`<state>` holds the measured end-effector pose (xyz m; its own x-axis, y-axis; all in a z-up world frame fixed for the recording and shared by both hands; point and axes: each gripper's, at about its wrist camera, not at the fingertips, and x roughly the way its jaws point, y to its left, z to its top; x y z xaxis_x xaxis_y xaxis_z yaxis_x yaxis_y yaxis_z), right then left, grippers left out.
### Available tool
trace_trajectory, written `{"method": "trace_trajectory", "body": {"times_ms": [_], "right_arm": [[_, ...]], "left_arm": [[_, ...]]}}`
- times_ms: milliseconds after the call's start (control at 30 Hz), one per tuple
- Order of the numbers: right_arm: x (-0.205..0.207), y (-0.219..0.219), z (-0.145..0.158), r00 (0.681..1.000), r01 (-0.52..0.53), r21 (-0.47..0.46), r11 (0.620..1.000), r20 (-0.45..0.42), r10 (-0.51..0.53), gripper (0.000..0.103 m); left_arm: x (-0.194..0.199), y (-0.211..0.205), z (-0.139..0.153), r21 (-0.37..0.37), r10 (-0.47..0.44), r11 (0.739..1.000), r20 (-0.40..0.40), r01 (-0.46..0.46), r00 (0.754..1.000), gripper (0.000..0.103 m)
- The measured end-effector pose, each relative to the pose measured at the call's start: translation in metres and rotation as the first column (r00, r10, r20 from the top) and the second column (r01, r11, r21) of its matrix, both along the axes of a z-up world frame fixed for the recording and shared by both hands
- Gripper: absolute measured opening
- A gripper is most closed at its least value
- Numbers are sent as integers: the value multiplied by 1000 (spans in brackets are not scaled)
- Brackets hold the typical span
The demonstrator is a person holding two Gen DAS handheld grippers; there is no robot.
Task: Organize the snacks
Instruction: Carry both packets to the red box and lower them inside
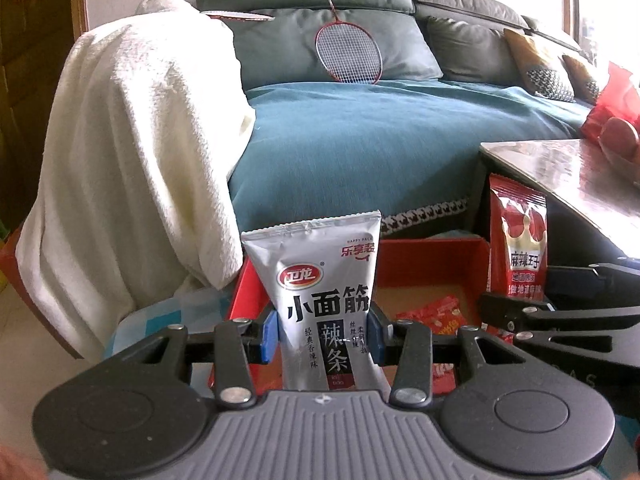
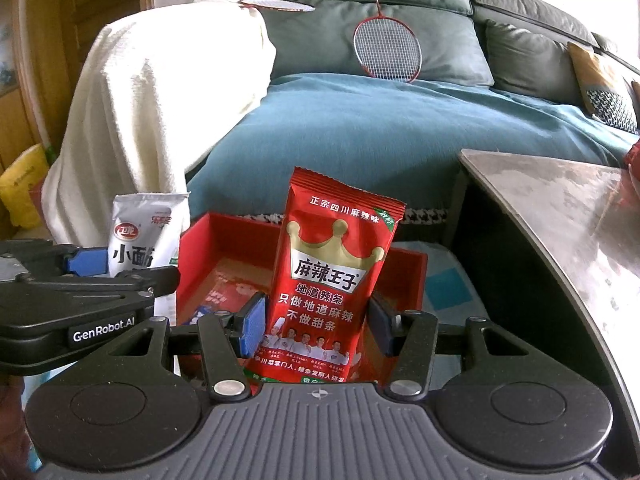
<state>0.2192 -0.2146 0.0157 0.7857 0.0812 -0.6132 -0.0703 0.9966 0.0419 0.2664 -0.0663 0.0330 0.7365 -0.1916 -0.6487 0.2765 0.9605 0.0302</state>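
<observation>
My left gripper (image 1: 322, 338) is shut on a silver snack packet (image 1: 324, 284) and holds it upright over the left side of an open red box (image 1: 432, 264). My right gripper (image 2: 320, 320) is shut on a red snack packet (image 2: 332, 280) with a gold crown, upright over the same red box (image 2: 212, 240). The red packet (image 1: 518, 240) shows at the right of the left wrist view, the silver packet (image 2: 146, 240) at the left of the right wrist view. Small red snack packets (image 1: 434, 314) lie inside the box.
A sofa with a teal cover (image 1: 380, 128) stands behind the box, with a white blanket (image 1: 132, 152) on its left arm and a badminton racket (image 1: 348, 52) leaning on the cushions. A glossy table (image 2: 568, 208) edges in at the right, with a red bag (image 1: 616, 108) on it.
</observation>
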Motion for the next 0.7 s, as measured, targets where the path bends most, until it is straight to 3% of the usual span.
{"method": "trace_trajectory", "body": {"times_ms": [467,700], "right_arm": [[30,-5,-7,1000,1,-15,1000,-16,-1,61],[51,-7,-25,997,-4,-11,1000,-76,3,61]], "left_arm": [[27,-12,-2,20,7,1000,32,-8,999,37],[42,-19,-14,33,5,999,7,-5,1000,37]]}}
